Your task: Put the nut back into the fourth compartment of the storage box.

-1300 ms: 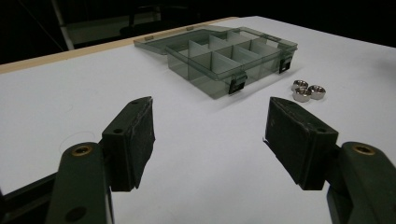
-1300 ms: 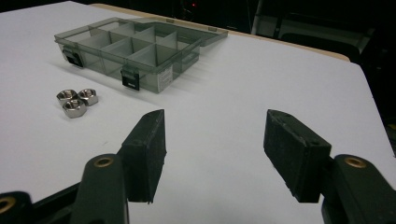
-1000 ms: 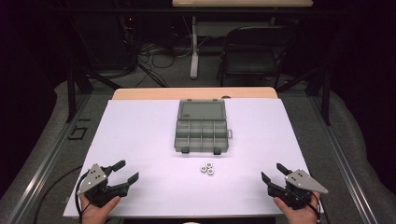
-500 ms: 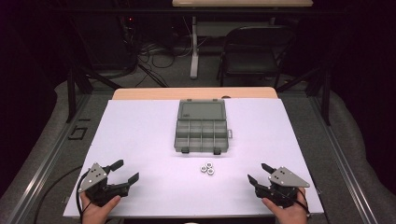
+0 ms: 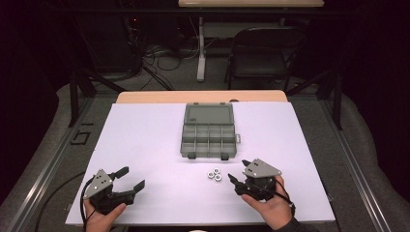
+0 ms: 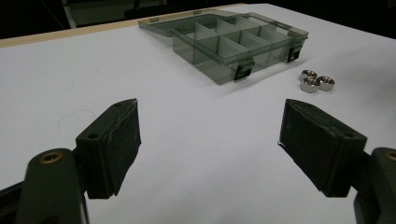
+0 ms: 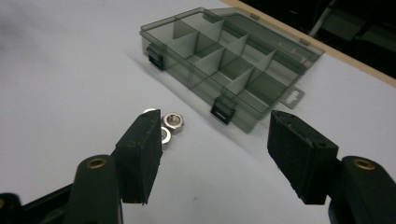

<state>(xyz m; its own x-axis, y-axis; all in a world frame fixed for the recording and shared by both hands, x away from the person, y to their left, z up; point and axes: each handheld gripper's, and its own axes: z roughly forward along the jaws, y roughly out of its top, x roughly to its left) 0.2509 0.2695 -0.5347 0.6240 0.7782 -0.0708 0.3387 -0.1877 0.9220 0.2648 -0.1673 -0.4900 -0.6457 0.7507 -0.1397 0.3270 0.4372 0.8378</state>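
Hex nuts point(image 5: 214, 175) lie clustered on the white table point(image 5: 145, 145) at 6 o'clock of the open, empty compartment box point(image 5: 208, 131), none yet sorted, while the right gripper point(image 5: 239, 173), jaws apart, nears them and the left gripper point(image 5: 131, 178) waits, likewise spread.

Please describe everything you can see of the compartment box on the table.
The compartment box is smoky, see-through grey plastic, as it looks. It lies open and flat on the white table, its lid folded back on the far side. Thin walls divide the tray into small compartments, which look empty. Two dark latches sit on its near edge and a small tab sticks out at one side. Three metal nuts lie near it, not touching. No claw touches it.
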